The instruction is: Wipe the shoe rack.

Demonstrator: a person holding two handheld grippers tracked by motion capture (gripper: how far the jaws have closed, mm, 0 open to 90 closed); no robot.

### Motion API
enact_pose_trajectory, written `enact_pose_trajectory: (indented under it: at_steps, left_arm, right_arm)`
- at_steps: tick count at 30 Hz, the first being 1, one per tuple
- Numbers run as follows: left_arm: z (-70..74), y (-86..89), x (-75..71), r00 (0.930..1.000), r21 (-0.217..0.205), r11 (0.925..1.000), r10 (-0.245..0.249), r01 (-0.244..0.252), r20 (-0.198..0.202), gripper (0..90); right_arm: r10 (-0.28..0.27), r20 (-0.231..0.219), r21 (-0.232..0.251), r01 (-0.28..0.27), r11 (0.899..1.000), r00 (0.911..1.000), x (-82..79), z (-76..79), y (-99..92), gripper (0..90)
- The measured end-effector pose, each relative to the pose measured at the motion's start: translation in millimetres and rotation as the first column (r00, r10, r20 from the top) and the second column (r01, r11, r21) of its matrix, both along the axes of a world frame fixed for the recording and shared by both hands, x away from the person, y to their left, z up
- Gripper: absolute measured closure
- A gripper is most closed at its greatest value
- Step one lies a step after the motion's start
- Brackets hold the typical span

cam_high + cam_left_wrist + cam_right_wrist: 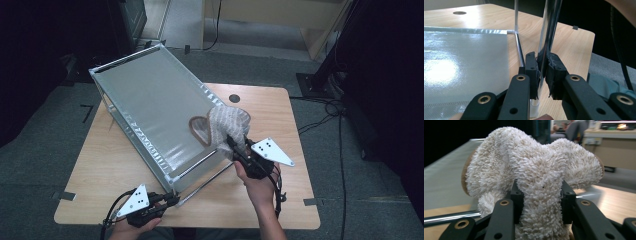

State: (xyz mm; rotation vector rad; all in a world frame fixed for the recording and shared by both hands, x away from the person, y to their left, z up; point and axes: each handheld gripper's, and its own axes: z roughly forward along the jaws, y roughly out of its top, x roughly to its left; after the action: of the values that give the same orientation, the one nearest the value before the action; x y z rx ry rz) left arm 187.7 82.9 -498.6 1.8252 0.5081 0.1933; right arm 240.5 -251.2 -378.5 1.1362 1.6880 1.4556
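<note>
Left gripper (172,200) is sitting low at the near edge, jaws clamping tight on a rack post (543,57). Right gripper (231,142) is reaching farther ahead, forearm angling in, jaws pinching a bunched towel (536,185) between the pads.

The rack (150,107) stands on my table (100,175), toward its left and far side, with its long side running from the far left corner toward the near middle. Its top sheet (461,65) tilts down toward me. The rack's near corner post (546,45) sits between the jaws of my left gripper (172,200), at the near edge of the table. A rail (205,182) runs from that corner to the right, along the table. The cloth (227,125) lies at the right edge of the rack, partly on the sheet, right of centre. My right gripper (234,145) sits just before the cloth, with a fold of it between the jaws. A hole (234,98) in the table lies behind the cloth.
</note>
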Motion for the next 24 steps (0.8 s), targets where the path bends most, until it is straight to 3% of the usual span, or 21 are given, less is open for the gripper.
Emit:
enact_pose_trajectory:
  at_steps: [1, 7, 16, 18, 24]
  left_arm:
    - [-0.1, -0.3, -0.3, 1.0000, -0.002, 1.0000, 0.003, -0.003, 0.000, 80.6]
    - [0.2, -1.2, -0.9, 1.0000, 0.002, 1.0000, -0.003, 0.003, 0.002, 80.7]
    - [-0.3, -2.0, -1.1, 0.9999, 0.002, 0.9999, -0.012, 0.012, 0.004, 80.7]
    - [-0.5, -2.1, -1.0, 0.9999, -0.002, 0.9999, -0.012, 0.012, 0.002, 80.7]
    - [-0.2, -2.2, -0.9, 0.9999, 0.000, 0.9999, -0.010, 0.010, 0.000, 80.7]
  right_arm:
    - [-0.017, 0.010, -0.013, 0.017, 1.000, 0.9998, 2.0, -1.2, -3.5, 64.9]
    - [-0.072, 0.011, 0.012, 0.072, 0.997, 0.9974, 11.0, -4.9, -22.4, 64.4]
    - [-0.152, -0.001, 0.034, 0.152, 0.988, 0.9884, 14.7, -7.2, -32.6, 63.8]
    - [-0.148, -0.006, 0.052, 0.149, 0.988, 0.9889, 15.4, -8.1, -35.7, 64.2]
    - [-0.106, -0.010, 0.039, 0.106, 0.994, 0.9943, 7.3, -6.0, -26.3, 66.7]
